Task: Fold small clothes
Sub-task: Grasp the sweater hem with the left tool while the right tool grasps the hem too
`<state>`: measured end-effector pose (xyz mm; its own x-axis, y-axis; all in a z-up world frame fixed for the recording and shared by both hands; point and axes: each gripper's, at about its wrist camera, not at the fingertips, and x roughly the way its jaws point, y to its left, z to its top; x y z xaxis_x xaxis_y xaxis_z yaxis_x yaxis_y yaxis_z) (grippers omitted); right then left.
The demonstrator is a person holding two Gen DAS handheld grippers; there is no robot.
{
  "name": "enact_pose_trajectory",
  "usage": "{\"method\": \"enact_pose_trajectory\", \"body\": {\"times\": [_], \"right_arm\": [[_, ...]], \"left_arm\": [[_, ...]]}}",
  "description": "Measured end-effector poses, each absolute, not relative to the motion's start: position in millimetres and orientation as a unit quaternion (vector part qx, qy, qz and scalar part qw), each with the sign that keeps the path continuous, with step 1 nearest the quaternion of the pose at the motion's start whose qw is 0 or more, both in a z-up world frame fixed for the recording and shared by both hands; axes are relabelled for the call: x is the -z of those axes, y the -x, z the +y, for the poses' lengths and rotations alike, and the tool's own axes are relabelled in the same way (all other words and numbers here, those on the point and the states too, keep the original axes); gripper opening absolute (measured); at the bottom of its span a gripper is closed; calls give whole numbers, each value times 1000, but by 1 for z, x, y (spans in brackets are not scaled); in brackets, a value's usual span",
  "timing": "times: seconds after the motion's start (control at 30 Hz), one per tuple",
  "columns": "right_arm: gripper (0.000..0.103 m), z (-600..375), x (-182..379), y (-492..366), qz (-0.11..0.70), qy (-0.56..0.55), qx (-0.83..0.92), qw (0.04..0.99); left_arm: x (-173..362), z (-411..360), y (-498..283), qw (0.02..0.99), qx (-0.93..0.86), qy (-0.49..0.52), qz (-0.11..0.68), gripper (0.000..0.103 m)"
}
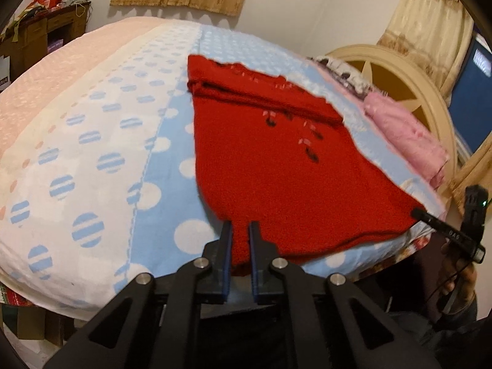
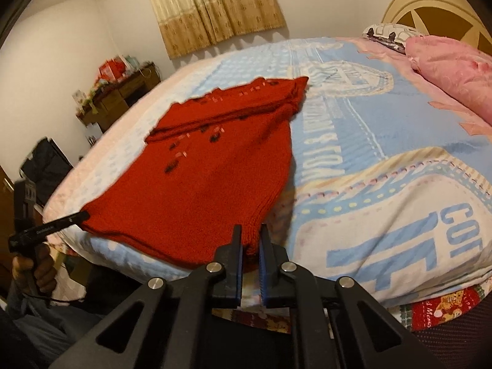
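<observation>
Currently both pinch: left gripper [image 1: 240, 230] and right gripper [image 2: 249, 233] each clamp a near hem corner of the red knit sweater [image 1: 270, 166], lying flat on the bed [image 1: 92, 141], sleeves folded across.

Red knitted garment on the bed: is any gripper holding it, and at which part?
Both hold the red knitted garment. The left gripper pinches the near hem at one corner, the right gripper at the other.

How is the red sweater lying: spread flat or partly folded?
Partly folded: the red sweater has doubled layers across its far end, the near part flat on the bed.
</observation>
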<state>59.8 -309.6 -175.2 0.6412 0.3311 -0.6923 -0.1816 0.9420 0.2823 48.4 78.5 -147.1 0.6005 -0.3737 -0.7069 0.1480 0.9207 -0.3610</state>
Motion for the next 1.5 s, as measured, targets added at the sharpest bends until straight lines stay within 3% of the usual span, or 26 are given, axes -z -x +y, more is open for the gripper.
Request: {"method": "enact_pose_trajectory", "body": {"times": [0.7, 1.07, 1.5], "right_arm": [[8, -307, 92, -141, 294, -100, -141, 940], [8, -303, 67, -221, 291, -96, -133, 943], [8, -305, 81, -317, 321, -95, -102, 937]], "left_arm": [[75, 86, -141, 912, 149, 133, 359, 9], [53, 87, -212, 915, 137, 139, 353, 8], [57, 84, -296, 908, 126, 153, 368, 7]]}}
